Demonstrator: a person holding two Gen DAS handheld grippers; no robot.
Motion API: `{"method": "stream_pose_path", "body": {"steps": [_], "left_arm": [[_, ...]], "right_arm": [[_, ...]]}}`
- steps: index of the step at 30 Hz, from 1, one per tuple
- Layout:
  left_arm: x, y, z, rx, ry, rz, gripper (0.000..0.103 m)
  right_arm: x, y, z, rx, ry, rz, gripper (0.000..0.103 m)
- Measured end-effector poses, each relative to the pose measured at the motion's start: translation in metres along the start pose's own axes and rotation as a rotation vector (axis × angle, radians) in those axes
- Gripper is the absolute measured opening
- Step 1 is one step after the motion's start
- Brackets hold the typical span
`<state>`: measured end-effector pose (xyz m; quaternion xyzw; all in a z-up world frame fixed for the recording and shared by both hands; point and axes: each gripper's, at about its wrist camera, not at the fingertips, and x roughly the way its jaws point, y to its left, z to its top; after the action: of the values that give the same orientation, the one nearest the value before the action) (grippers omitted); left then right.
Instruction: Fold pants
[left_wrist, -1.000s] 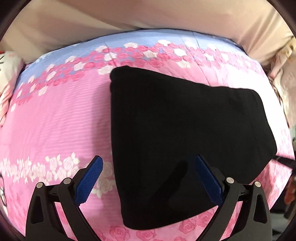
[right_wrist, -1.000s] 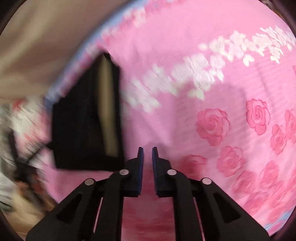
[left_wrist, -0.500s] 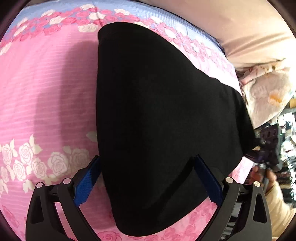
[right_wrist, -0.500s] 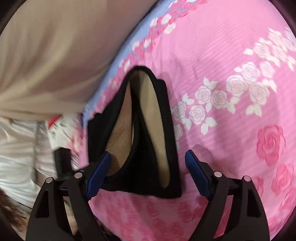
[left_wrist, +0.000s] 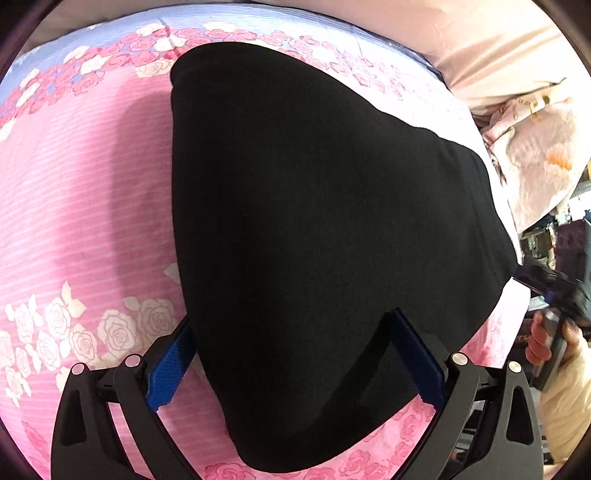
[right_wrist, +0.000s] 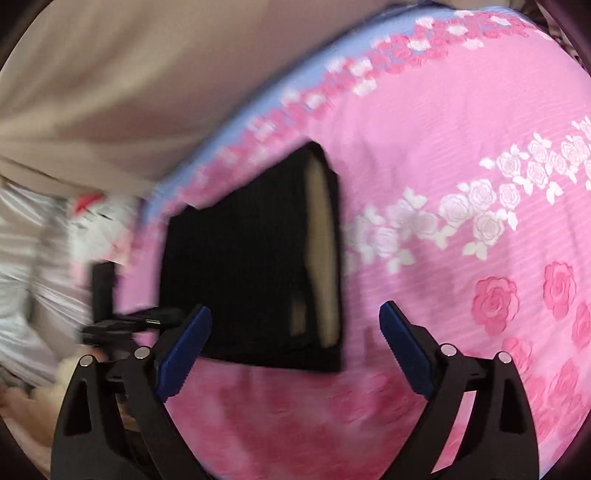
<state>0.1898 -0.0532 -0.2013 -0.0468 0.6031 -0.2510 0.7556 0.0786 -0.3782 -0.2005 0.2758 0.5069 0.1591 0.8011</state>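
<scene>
The black pants (left_wrist: 325, 229) lie folded flat on the pink rose-print bed cover (left_wrist: 81, 206). My left gripper (left_wrist: 295, 354) is open, low over the pants' near edge, with blue fingers on either side and nothing held. In the right wrist view the folded pants (right_wrist: 243, 266) show their beige lining at the open waist end. My right gripper (right_wrist: 295, 350) is open and empty, just short of the pants' near edge. The right gripper and the hand holding it appear at the right edge of the left wrist view (left_wrist: 554, 295).
A beige wall or headboard (right_wrist: 110, 74) rises behind the bed. A floral pillow (left_wrist: 535, 155) lies at the bed's right side. White bedding and a black object (right_wrist: 103, 288) sit to the left in the right wrist view.
My right gripper went from shut to open and swung toward the pants' waist end. My left gripper moved closer over the pants and stayed open.
</scene>
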Motion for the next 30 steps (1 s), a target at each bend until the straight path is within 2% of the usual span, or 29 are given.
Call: {"method": "stream_pose_path", "body": {"steps": [2, 3, 4, 6, 7, 8, 9, 10, 11, 12, 13, 15, 16, 18, 23, 24, 25, 27, 29, 30], "left_arm": [[0.001, -0.002, -0.001, 0.0, -0.013, 0.011, 0.098], [0.001, -0.003, -0.001, 0.0, -0.019, 0.015, 0.098], [0.002, -0.003, -0.001, 0.0, -0.025, 0.016, 0.098], [0.002, -0.005, -0.003, -0.007, -0.039, 0.028, 0.098], [0.0, -0.004, -0.005, -0.008, -0.043, 0.037, 0.098], [0.001, -0.006, -0.007, -0.009, -0.044, 0.042, 0.098], [0.002, -0.009, -0.006, -0.011, -0.04, 0.046, 0.095], [0.003, -0.012, -0.006, -0.014, -0.036, 0.056, 0.089], [0.0, -0.014, -0.007, -0.017, -0.032, 0.062, 0.086], [-0.003, -0.014, -0.008, -0.021, -0.031, 0.068, 0.078], [-0.007, -0.015, -0.009, -0.027, -0.031, 0.068, 0.069], [-0.018, -0.013, -0.017, -0.057, -0.031, 0.037, 0.058], [-0.023, -0.014, -0.025, -0.074, -0.023, 0.005, 0.054], [-0.026, -0.024, -0.042, -0.078, -0.005, -0.012, 0.052], [-0.02, -0.061, -0.112, -0.072, 0.049, 0.019, 0.052], [-0.018, -0.065, -0.121, -0.071, 0.044, 0.041, 0.059], [-0.015, -0.069, -0.131, -0.082, 0.005, 0.082, 0.065], [-0.014, -0.067, -0.132, -0.136, -0.02, 0.081, 0.069], [-0.022, -0.059, -0.124, -0.198, -0.008, 0.039, 0.069], [-0.028, -0.055, -0.12, -0.202, -0.012, 0.036, 0.069]], "right_arm": [[0.025, -0.008, -0.001, 0.05, 0.089, 0.062, 0.087], [0.037, -0.008, -0.005, 0.062, 0.109, 0.122, 0.086], [0.043, -0.006, -0.008, 0.06, 0.099, 0.149, 0.086], [0.044, 0.0, -0.013, 0.04, 0.035, 0.146, 0.085], [0.044, 0.0, -0.014, 0.049, 0.024, 0.146, 0.08], [0.043, -0.001, -0.014, 0.065, 0.013, 0.141, 0.046], [0.046, -0.004, -0.014, 0.088, 0.03, 0.142, 0.04], [0.047, -0.003, -0.015, 0.107, 0.03, 0.148, 0.038], [0.043, 0.005, -0.014, 0.067, 0.025, 0.118, 0.035], [0.039, 0.013, -0.012, 0.034, 0.022, 0.1, 0.034], [0.031, 0.017, -0.011, 0.03, 0.017, 0.106, 0.033], [0.015, 0.024, -0.011, 0.008, 0.023, 0.122, 0.032], [0.007, 0.027, -0.013, -0.007, 0.03, 0.125, 0.032], [-0.011, 0.028, -0.024, -0.035, 0.057, 0.126, 0.032], [-0.038, 0.013, -0.066, -0.034, 0.158, 0.09, 0.032], [-0.04, 0.001, -0.078, -0.011, 0.181, 0.084, 0.035], [-0.037, -0.011, -0.087, 0.014, 0.19, 0.082, 0.039], [-0.024, -0.028, -0.098, 0.038, 0.195, 0.067, 0.061], [-0.025, -0.033, -0.093, 0.077, 0.189, 0.082, 0.063], [-0.03, -0.03, -0.085, 0.084, 0.183, 0.087, 0.068]]}}
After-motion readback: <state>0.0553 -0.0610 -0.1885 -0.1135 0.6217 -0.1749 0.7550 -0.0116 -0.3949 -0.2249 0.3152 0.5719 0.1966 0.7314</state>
